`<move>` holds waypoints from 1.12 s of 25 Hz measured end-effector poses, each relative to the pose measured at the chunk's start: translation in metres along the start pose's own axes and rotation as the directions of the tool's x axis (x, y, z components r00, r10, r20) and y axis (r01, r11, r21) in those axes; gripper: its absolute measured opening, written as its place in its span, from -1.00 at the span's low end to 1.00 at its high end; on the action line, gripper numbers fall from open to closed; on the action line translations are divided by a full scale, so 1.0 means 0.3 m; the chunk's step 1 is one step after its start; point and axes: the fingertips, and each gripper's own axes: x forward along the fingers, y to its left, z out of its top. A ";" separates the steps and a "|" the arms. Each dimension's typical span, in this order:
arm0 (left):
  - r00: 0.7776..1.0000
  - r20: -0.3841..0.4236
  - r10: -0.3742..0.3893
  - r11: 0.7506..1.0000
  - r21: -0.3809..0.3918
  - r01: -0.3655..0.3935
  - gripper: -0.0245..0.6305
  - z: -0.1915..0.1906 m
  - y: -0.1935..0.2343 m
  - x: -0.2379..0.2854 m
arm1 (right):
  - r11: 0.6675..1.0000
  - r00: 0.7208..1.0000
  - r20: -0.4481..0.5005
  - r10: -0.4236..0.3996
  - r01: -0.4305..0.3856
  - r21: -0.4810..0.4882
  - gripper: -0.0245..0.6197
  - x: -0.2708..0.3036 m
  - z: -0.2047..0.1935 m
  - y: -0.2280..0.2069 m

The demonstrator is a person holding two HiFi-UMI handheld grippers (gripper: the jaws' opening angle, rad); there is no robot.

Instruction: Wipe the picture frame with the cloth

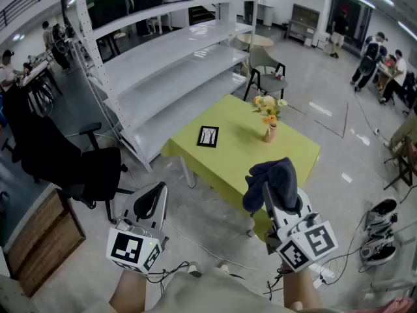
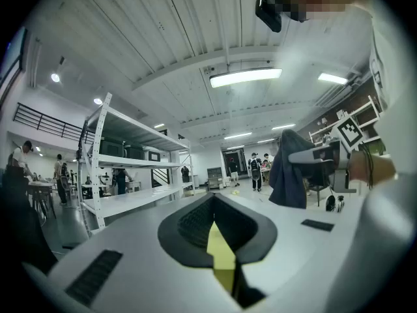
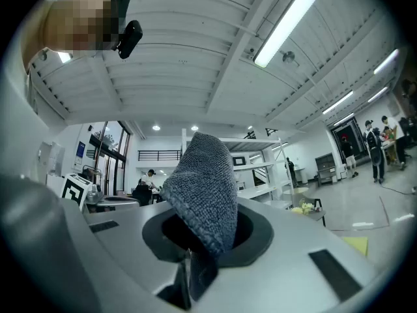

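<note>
open workshop hall: bare metal shelving (image 1: 172, 64), desks.

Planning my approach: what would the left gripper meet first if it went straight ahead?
Probably the table, its yellow-green top showing just beyond the left gripper; depth is unclear.

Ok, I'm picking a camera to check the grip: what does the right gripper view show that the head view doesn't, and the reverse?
Only the right gripper view: the right gripper close up, jaws shut on the dark grey terry cloth. Only the head view: the black rectangular picture frame lying flat on the yellow-green table. Both: the cloth and the white metal shelving rack.
</note>
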 end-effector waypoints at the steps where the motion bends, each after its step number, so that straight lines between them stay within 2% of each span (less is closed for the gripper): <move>1: 1.000 -0.002 0.000 1.000 -0.001 0.000 -0.90 0.000 -0.012 0.003 | 1.000 1.000 -0.008 0.009 -0.009 -0.003 -0.73 -0.007 -0.004 -0.004; 17: 1.000 -0.026 0.016 1.000 0.013 -0.016 -0.91 -0.004 -0.187 0.018 | 0.994 0.997 -0.051 0.053 -0.048 0.099 -0.73 -0.116 -0.075 -0.129; 25: 0.999 -0.027 0.040 0.999 0.023 -0.040 -0.91 -0.023 -0.196 0.025 | 0.992 0.994 -0.084 0.077 -0.068 0.110 -0.73 -0.096 -0.132 -0.151; 28: 0.999 -0.018 0.051 0.999 0.004 -0.051 -0.90 -0.046 -0.174 0.049 | 0.992 0.992 -0.097 0.081 -0.071 0.106 -0.73 -0.068 -0.160 -0.158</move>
